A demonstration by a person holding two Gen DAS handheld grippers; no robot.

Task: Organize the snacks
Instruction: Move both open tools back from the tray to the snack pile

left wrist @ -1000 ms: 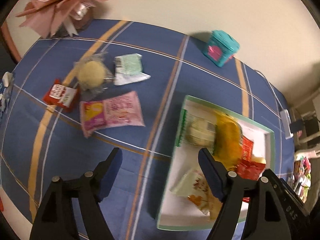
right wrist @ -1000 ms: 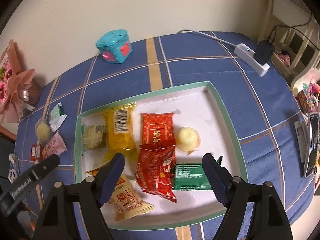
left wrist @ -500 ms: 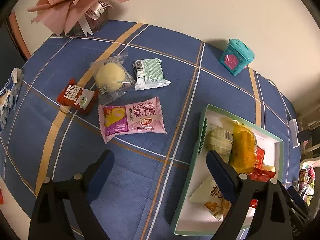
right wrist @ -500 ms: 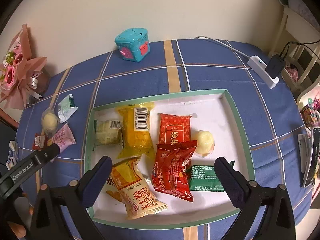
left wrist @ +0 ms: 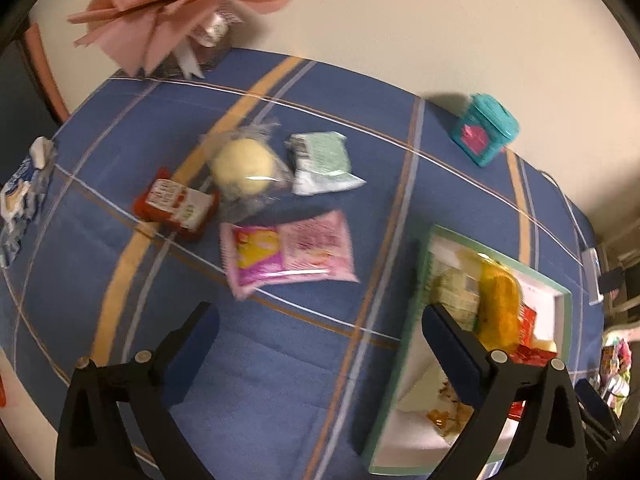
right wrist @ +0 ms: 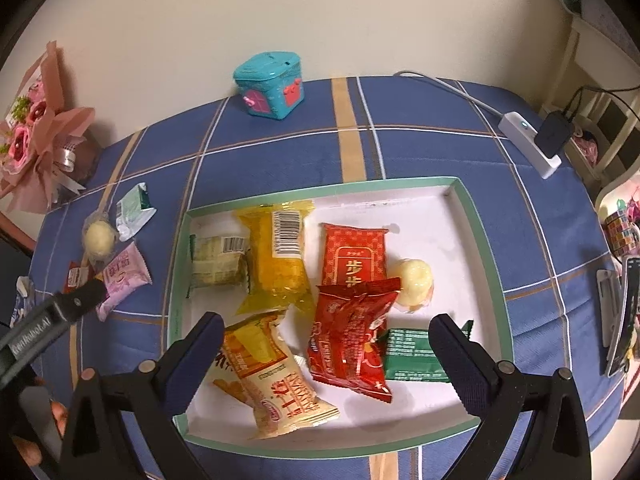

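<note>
blue plaid cloth (left wrist: 280, 380): pink snack (left wrist: 290, 252) lies just beyond left gripper (left wrist: 320, 332), jaws opening, empty; right gripper (right wrist: 326, 344) spread wide.

— From my feed the tablecloth (right wrist: 280, 152) is blue, crossed by tan and white stripes.
— Mine shows the tray (right wrist: 466, 200) white inside, green-rimmed. Packets?
— One crinkled red packet (right wrist: 352, 336), one yellow packet (right wrist: 278, 260) (barcode on it), a pink packet (left wrist: 290, 252) on the cloth.
— And a teal box (right wrist: 270, 84) with pink trim.
</note>
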